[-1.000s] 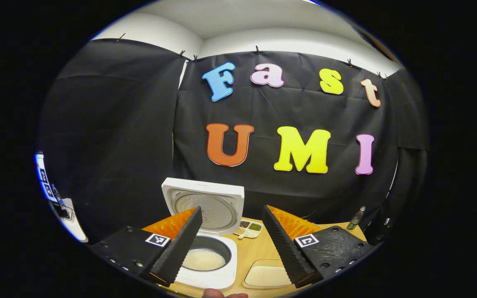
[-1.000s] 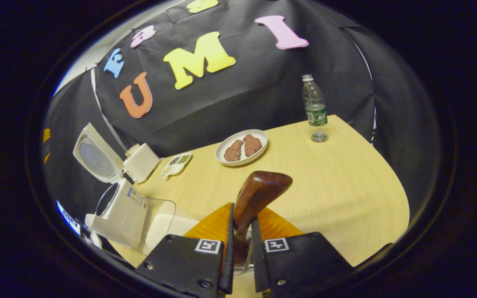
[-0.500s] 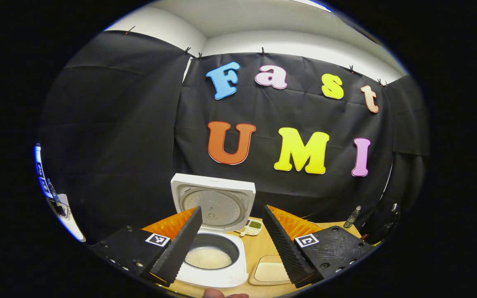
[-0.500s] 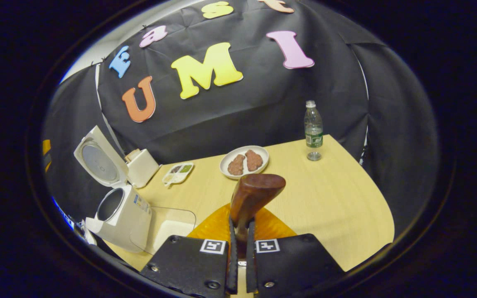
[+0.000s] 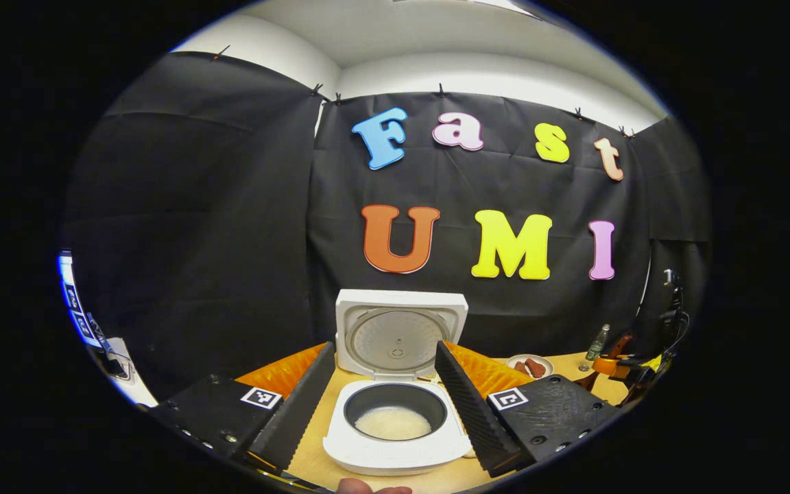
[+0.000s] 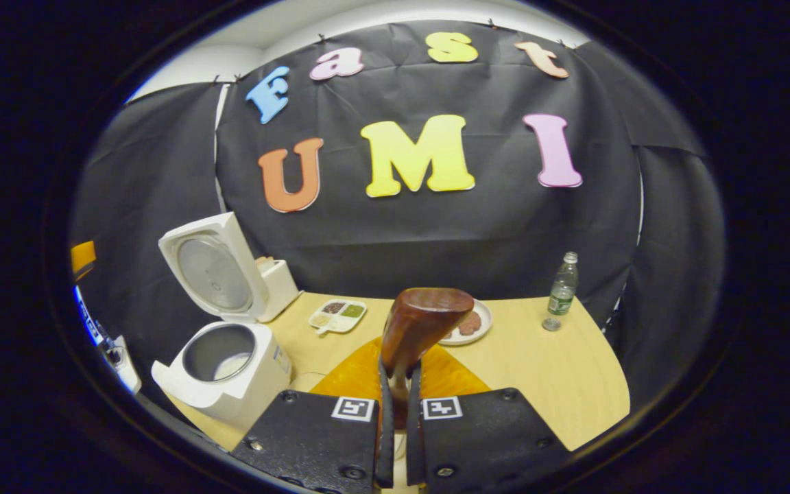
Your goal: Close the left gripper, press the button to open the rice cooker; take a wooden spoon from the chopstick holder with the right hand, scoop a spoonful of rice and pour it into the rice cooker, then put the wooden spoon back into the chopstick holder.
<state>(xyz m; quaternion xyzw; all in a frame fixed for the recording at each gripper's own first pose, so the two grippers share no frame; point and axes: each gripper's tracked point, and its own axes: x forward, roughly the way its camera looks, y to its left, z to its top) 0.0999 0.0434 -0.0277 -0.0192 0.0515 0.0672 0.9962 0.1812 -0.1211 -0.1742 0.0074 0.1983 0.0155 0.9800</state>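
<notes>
A staged recording booth: black cloth walls (image 6: 436,233) around a wooden table (image 6: 559,370) with kitchenware.

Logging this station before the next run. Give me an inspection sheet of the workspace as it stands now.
Surface: pale wooden table, dry, no spills seen.
Job's things: rice cooker with lid up, rice in the pot; wooden spoon in the right gripper; white holder behind the cooker.
Clutter: plate with brown food, divided dish, plastic bottle with its cap beside it.
Grippers: left gripper open, fingers either side of the cooker; right gripper shut on the spoon.
Cables: nothing seen on the table.
Surroundings: black cloth wall, white ceiling.
</notes>
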